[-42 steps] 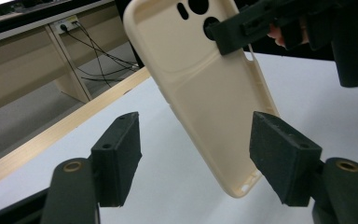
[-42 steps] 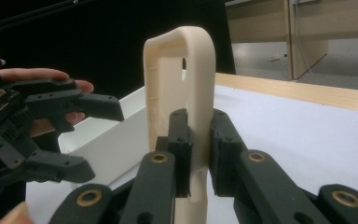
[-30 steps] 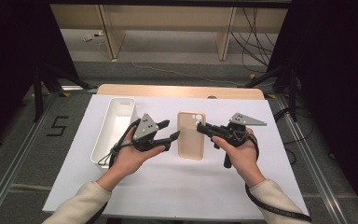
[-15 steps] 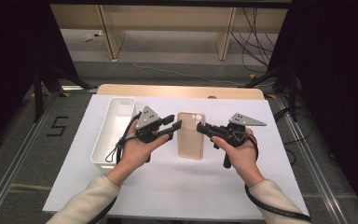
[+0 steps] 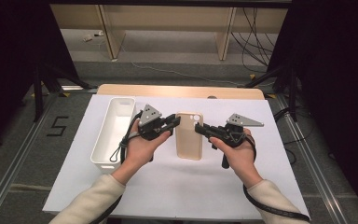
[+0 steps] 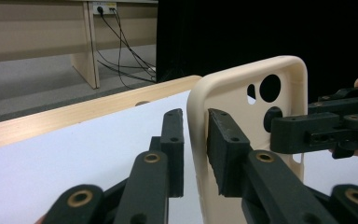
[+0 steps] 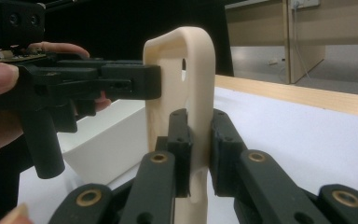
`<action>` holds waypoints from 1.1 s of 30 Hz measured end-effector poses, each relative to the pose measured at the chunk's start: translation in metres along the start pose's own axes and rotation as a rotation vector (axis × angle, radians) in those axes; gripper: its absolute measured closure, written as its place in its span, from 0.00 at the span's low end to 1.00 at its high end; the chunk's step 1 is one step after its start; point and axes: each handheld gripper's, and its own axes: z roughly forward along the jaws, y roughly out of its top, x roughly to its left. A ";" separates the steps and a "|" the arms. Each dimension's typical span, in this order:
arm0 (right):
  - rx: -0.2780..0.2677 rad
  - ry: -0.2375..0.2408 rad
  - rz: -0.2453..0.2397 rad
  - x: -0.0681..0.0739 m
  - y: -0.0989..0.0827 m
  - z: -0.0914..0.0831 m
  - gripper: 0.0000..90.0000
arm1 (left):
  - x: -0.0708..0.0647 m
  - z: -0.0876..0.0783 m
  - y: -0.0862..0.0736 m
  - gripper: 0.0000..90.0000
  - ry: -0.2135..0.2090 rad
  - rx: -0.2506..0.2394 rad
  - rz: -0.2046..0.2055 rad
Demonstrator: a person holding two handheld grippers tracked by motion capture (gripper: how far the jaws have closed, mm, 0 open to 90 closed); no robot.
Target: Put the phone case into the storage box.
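Observation:
A beige phone case (image 5: 189, 137) with camera cut-outs at its far end is held over the white sheet between both grippers. My right gripper (image 5: 198, 127) is shut on the case's right edge; in the right gripper view its jaws (image 7: 198, 114) pinch the rim (image 7: 191, 51). My left gripper (image 5: 176, 120) has just been closing its jaws, and they now clamp the left rim near the far corner. In the left gripper view the rim (image 6: 242, 88) sits between the jaws (image 6: 194, 114), with the right gripper (image 6: 279, 130) across from it.
A white rectangular bin (image 5: 114, 135) lies on the sheet, left of my left hand. The white sheet (image 5: 177, 186) covers a wooden table whose far edge (image 5: 182, 91) shows. Cables trail from both grippers toward the person. Metal rails run along the floor on both sides.
My left gripper has moved up and right to the case's left edge, and its jaws have closed onto the rim. The right gripper and the case have stayed still.

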 end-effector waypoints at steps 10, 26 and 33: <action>0.002 -0.005 0.008 0.001 -0.001 0.001 0.90 | -0.003 0.000 0.002 0.94 0.028 0.000 -0.028; 0.012 -0.022 -0.045 0.002 0.000 0.002 0.86 | -0.006 -0.002 0.007 0.96 0.065 0.000 -0.026; -0.002 -0.039 -0.050 0.001 0.001 0.002 0.67 | -0.001 -0.004 0.011 0.96 0.085 -0.005 -0.021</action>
